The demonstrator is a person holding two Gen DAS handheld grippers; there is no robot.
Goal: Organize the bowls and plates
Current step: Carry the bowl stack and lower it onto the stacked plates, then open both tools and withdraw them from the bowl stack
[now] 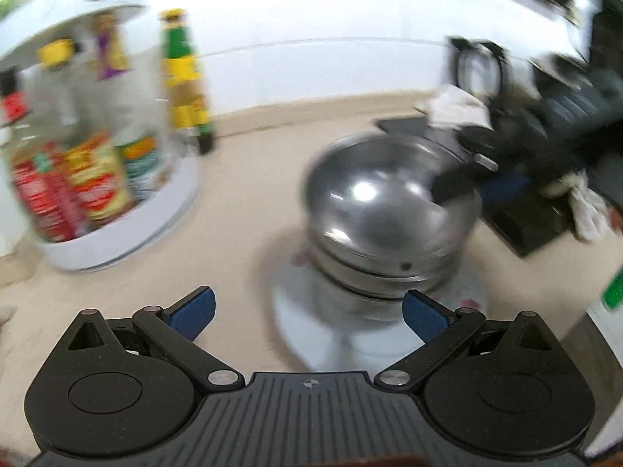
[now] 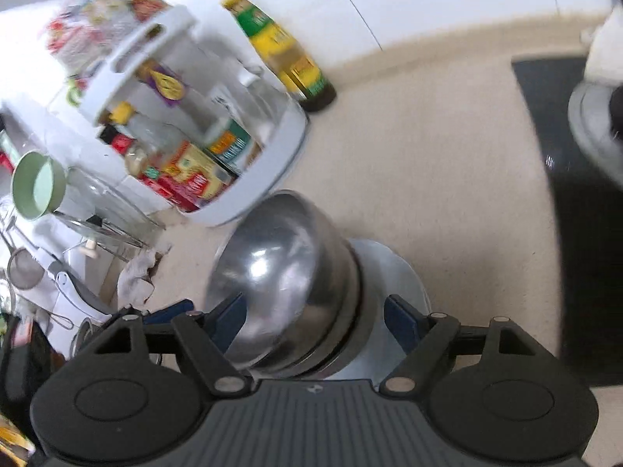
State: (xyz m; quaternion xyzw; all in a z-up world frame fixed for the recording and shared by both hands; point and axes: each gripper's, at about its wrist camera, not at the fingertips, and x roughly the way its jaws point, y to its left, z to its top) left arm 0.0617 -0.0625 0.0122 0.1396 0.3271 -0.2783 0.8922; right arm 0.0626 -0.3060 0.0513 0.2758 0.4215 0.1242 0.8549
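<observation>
Grippers both pointed downward over counter. Left gripper spread apart, empty; right gripper spread, straddling steel bowls without touching. Bowls stacked on white plate, dead ahead. White condiment rack stood at 10 o'clock, bottle at 11. Black stovetop edged 3 o'clock; bare counter between.

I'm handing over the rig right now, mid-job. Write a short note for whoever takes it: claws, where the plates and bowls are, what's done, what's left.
Left claw: open, empty, short of the stack.
Right claw: open, fingers either side of the stack, not gripping.
Steel bowls sit nested on the white plates, on the beige counter beside the white condiment rack.
Done: bowls and plates stacked.
Left: unclear from blurred views; possibly moving the stack.
</observation>
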